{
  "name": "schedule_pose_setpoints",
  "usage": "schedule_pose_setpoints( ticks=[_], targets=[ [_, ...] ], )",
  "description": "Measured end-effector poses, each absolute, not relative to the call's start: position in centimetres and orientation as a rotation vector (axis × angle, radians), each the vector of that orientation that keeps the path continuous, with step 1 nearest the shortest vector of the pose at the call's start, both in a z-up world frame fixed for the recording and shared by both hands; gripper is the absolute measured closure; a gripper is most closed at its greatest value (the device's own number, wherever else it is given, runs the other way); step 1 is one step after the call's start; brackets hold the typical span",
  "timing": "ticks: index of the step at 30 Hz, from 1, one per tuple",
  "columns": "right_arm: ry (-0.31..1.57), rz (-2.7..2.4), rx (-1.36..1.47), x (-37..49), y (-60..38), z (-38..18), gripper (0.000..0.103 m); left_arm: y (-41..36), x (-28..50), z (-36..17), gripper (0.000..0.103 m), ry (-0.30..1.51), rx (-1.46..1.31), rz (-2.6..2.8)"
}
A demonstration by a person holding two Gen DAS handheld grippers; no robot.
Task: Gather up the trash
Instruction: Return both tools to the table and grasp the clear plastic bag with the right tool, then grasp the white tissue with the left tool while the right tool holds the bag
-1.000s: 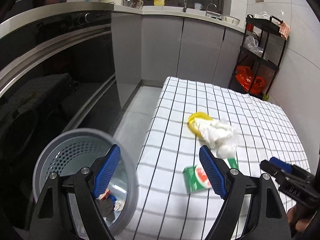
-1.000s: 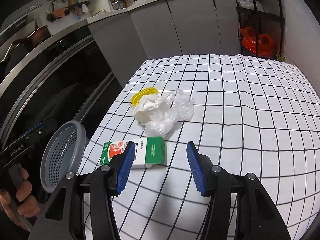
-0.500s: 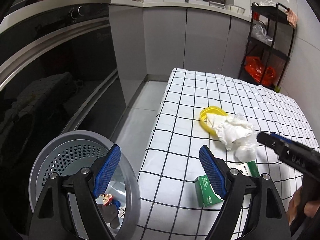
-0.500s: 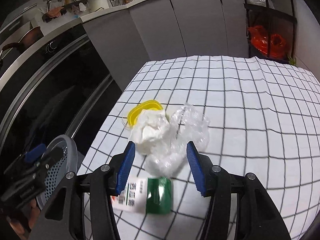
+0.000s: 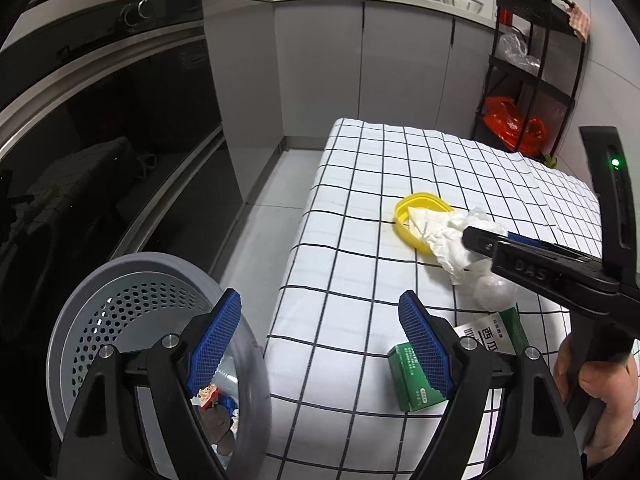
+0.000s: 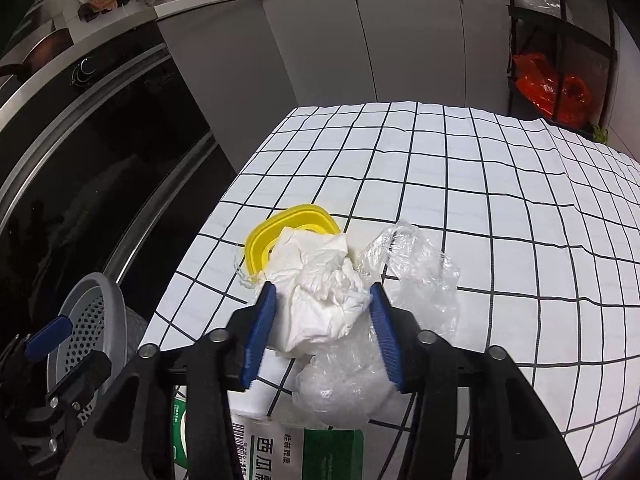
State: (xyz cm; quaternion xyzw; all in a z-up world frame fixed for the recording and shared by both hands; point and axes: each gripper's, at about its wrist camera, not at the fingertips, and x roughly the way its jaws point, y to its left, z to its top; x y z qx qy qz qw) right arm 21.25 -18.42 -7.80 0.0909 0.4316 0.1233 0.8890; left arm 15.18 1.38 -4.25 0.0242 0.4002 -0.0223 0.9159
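Straddling the crumpled white tissue, my right gripper has a blue pad on either side of the wad with its jaws spread; from this angle I cannot tell whether the pads actually press the paper or only flank it. The tissue lies on the checked tablecloth, partly draped over a yellow lid and touching a clear plastic bag just to its right. More clear plastic bunches up below the tissue, resting against a green and white box at the near table edge.

My left gripper is wide open and holds nothing. One of its pads hangs over the grey perforated bin, the other over the tablecloth in front of the green box. The bin stands beside the table on the oven side, with a few scraps of rubbish at its bottom. From the left camera I see the right gripper reaching in over the tissue beside the yellow lid.

A black shelf rack with an orange bag stands past the far end of the table, against grey cabinets.
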Motion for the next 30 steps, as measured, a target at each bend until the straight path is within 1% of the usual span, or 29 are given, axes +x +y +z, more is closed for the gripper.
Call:
schedule_pose_setpoints(
  ticks=[2, 3, 4, 7, 11, 20, 27, 30],
  targets=[
    [0.897, 0.261, 0.180, 21.3, -18.3, -7.9, 0.070, 1.1, 15.1, -4.3, 0.024, 0.822, 0.056, -0.053],
    [0.895, 0.263, 0.180, 21.3, -18.3, -7.9, 0.077, 1.0, 15.0, -4.2, 0.024, 0.821, 0.059, -0.056],
    [0.894, 0.266, 0.180, 21.3, -18.3, -7.8, 0.082, 0.9, 15.0, -4.3, 0.024, 0.821, 0.063, -0.059],
    [0.884, 0.277, 0.177, 21.0, -18.4, -7.4, 0.090, 0.8, 14.9, -4.3, 0.022, 0.822, 0.063, -0.072],
    [0.854, 0.287, 0.210, 20.3, -19.0, -6.2, 0.092, 0.9, 14.8, -4.3, 0.020, 0.817, 0.058, -0.089],
    [0.815, 0.300, 0.298, 18.5, -21.4, -3.9, 0.092, 1.0, 14.8, -4.8, 0.020, 0.834, 0.055, -0.106],
    [0.848, 0.203, 0.264, 15.2, -24.1, -4.7, 0.092, 1.0, 14.8, -4.8, 0.020, 0.841, 0.040, -0.123],
    [0.865, 0.159, 0.292, 13.3, -26.1, -5.2, 0.092, 0.5, 14.7, -4.8, 0.020, 0.837, 0.046, -0.136]
  ],
)
